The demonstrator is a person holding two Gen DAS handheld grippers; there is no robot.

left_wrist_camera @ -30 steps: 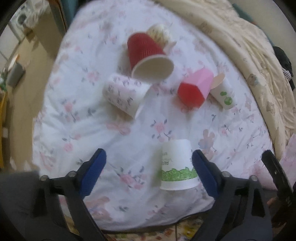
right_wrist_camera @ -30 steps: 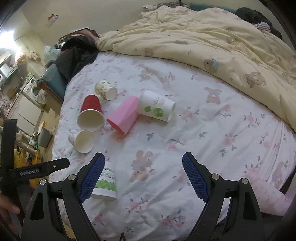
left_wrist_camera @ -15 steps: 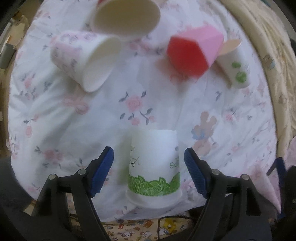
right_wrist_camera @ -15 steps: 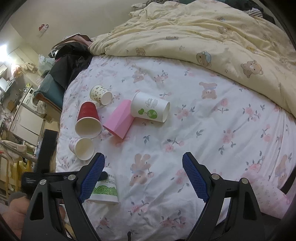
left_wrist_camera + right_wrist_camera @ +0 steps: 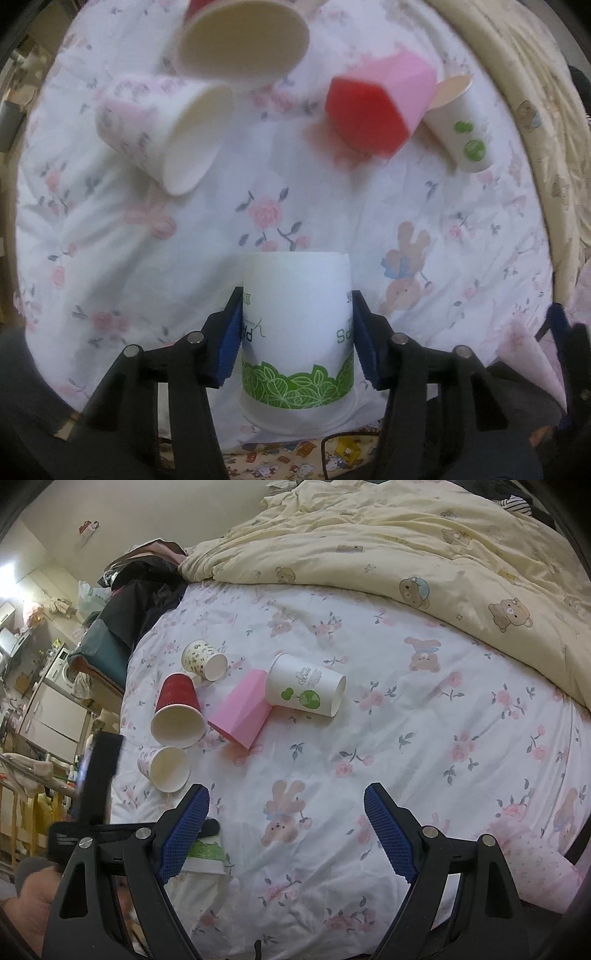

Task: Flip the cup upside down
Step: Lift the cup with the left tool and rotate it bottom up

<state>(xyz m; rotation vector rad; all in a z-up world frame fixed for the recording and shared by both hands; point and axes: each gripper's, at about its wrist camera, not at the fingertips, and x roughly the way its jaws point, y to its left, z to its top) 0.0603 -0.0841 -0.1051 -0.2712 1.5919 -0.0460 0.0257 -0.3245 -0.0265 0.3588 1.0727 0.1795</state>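
Observation:
A white paper cup with a green leaf band (image 5: 297,332) stands upside down on the floral sheet near the bed's front edge. My left gripper (image 5: 296,338) is shut on it, one blue pad on each side. In the right wrist view a sliver of this cup (image 5: 207,853) shows behind the left blue pad. My right gripper (image 5: 286,830) is open and empty above the sheet, right of that cup.
Other cups lie on their sides further back: a small floral cup (image 5: 166,129), a red cup (image 5: 179,709), a pink faceted cup (image 5: 376,103), a white cup with green dots (image 5: 306,690), a patterned cup (image 5: 203,661). A yellow duvet (image 5: 406,546) lies beyond.
My left gripper moved forward around the leaf-band cup and closed its pads onto it. The right gripper shifted only slightly.

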